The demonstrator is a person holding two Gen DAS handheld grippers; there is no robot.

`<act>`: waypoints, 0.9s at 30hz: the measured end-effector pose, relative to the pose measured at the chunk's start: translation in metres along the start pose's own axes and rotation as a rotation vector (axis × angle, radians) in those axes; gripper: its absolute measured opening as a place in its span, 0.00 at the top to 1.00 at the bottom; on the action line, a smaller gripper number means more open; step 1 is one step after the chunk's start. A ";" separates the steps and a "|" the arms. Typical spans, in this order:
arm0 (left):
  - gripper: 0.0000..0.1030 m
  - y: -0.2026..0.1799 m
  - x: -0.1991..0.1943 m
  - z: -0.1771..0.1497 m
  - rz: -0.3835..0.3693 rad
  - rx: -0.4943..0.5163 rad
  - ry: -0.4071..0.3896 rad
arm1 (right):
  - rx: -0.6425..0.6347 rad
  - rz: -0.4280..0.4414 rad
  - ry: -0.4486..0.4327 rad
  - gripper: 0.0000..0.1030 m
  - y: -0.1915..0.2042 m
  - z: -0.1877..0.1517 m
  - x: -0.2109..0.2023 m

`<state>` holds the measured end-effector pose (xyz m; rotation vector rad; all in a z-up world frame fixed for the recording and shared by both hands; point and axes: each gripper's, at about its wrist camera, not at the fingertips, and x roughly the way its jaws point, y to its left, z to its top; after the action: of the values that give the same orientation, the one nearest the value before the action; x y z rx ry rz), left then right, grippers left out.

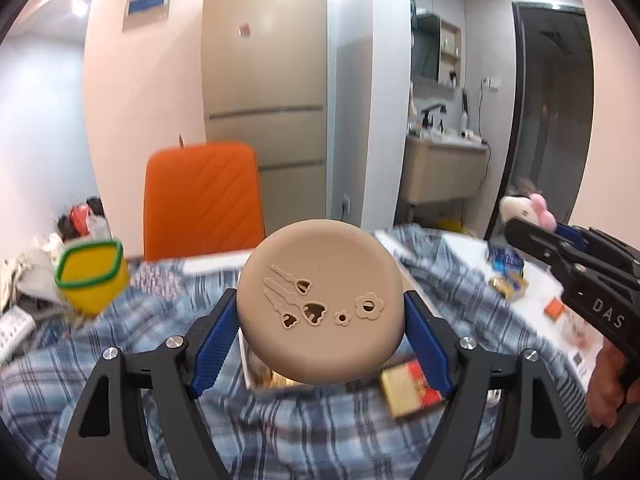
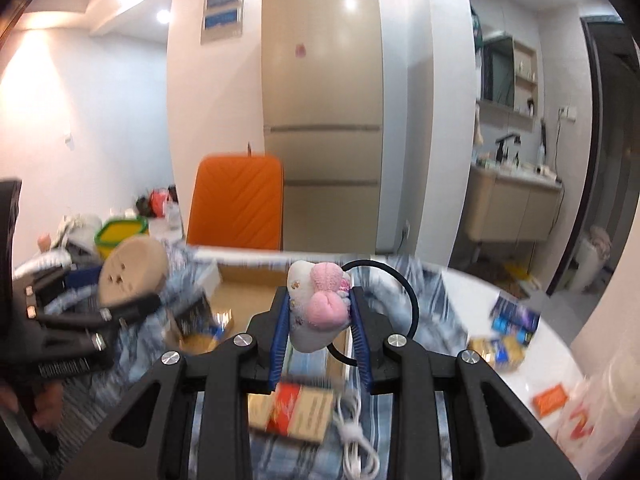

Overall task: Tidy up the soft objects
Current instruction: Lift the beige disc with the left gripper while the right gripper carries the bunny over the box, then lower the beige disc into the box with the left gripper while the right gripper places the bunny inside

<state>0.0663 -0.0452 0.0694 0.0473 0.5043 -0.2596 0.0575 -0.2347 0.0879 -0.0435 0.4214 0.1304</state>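
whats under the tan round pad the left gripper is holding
Below the tan round pad: plaid cloth, a red-and-gold packet, and a box edge; the pad covers the box's remainder.

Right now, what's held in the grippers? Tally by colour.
Tan: 1, round pad in left gripper
White and pink: 1, plush with black loop, in right gripper
Total: 2
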 end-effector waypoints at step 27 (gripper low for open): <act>0.24 0.009 0.045 0.030 0.073 -0.072 -0.099 | 0.014 0.026 0.010 0.70 0.003 0.029 0.083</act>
<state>0.1206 -0.0508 0.0734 -0.0174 0.4120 -0.1712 0.1443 -0.2202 0.0802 -0.0250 0.4330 0.1533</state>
